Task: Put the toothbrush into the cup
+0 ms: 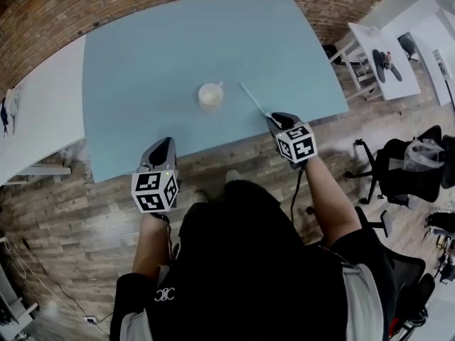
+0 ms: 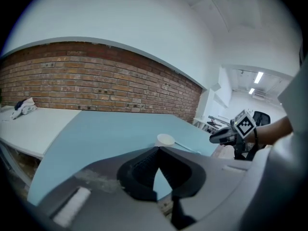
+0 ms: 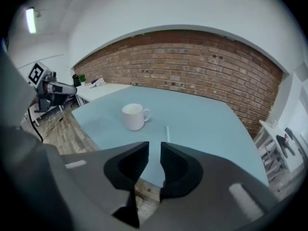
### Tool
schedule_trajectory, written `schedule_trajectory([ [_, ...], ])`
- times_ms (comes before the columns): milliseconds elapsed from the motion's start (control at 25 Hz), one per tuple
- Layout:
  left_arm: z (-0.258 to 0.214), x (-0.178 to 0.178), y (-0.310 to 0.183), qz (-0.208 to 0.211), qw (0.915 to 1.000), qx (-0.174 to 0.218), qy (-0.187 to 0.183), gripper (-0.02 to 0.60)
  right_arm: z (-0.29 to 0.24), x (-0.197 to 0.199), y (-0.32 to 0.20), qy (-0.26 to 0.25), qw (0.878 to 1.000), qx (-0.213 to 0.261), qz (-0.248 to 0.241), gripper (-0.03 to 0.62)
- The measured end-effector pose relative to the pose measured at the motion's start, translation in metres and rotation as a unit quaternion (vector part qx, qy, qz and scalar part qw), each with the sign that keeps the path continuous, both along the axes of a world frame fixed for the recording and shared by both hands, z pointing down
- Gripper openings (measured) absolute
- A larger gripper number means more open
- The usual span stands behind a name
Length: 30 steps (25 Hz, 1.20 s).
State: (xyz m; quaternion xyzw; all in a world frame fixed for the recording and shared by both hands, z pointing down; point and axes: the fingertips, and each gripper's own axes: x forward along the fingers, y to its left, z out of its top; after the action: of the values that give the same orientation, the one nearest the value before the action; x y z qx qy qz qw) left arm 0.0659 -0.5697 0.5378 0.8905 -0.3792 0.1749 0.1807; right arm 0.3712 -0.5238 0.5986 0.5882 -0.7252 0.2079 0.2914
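Note:
A white cup stands upright near the middle of the light blue table. To its right a white toothbrush lies flat, running diagonally toward the table's front edge. My right gripper hovers at the front edge by the toothbrush's near end. In the right gripper view its jaws are open with nothing between them, and the toothbrush and cup lie just ahead. My left gripper hangs off the front edge, left of the cup. Its pads meet at the tips and it holds nothing.
A white table adjoins the blue one on the left, and a brick wall runs behind both. At the right are a white desk and a black office chair on the wooden floor.

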Motion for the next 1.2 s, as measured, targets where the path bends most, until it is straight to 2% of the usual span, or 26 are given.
schedule_trajectory([
  [240,0.002,0.012,0.001,-0.021,0.9996,-0.005,-0.015,0.008,0.05,0.016,-0.045,0.021,0.993,-0.095,-0.063,0.1],
  [440,0.005,0.006,0.003,-0.05,0.9984,-0.013,-0.024,0.008,0.088,0.021,-0.059,0.02,0.98,-0.176,-0.089,0.135],
  [720,0.01,-0.001,0.005,-0.079,0.9962,-0.02,-0.03,0.008,0.116,0.028,-0.065,0.015,0.971,-0.218,-0.094,0.129],
  [880,0.011,-0.002,0.01,-0.09,0.9952,-0.022,-0.031,0.008,0.127,0.033,-0.059,0.022,0.964,-0.245,-0.101,0.073],
  [1200,0.014,-0.003,0.013,-0.103,0.994,-0.02,-0.031,0.008,0.134,0.032,-0.061,0.014,0.962,-0.249,-0.108,0.029],
])
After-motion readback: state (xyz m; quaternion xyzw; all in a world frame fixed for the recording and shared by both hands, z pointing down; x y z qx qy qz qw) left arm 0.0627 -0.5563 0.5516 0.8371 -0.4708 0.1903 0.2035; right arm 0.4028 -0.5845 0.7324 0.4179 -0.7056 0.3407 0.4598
